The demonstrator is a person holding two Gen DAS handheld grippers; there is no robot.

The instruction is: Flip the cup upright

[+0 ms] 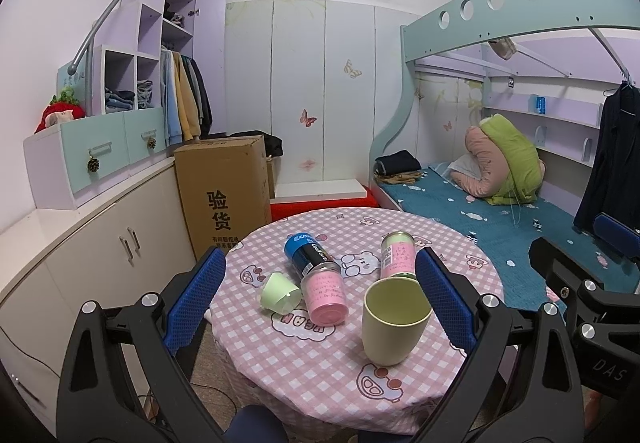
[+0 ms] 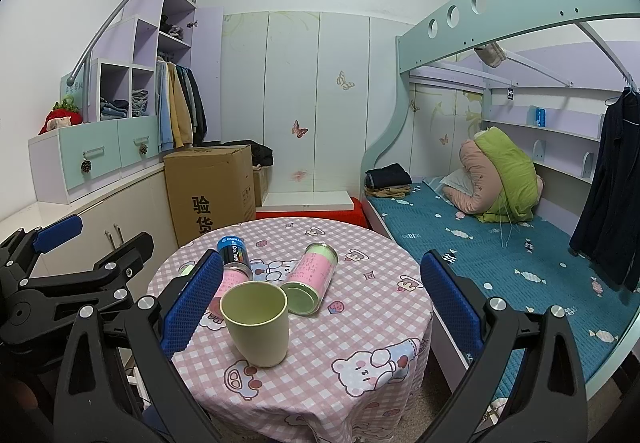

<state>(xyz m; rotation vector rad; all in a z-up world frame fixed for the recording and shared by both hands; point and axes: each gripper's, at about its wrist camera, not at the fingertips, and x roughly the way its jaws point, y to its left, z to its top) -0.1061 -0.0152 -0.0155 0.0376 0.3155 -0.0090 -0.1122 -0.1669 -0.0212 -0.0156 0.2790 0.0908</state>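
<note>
Standing upright, mouth up, the pale green plastic cup [image 1: 394, 319] sits near the front of the round bench under a pink checked cartoon cloth [image 1: 332, 383]. The left gripper [image 1: 320, 299] and right gripper [image 2: 322, 303] both have their blue-padded fingers spread wide, holding nothing. A small green cup [image 1: 280, 293] lies tipped over; from the right wrist view a finger mostly hides it. Three cans lie around: a blue one reading "CoolTowel" [image 1: 306, 249] and two pink ones [image 1: 325, 297] [image 2: 312, 277] with illegible print.

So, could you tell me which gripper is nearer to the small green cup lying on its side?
Left. The left gripper is open, with the small green cup just inside its left finger. The right gripper sits further right, its left finger hiding that cup.
</note>
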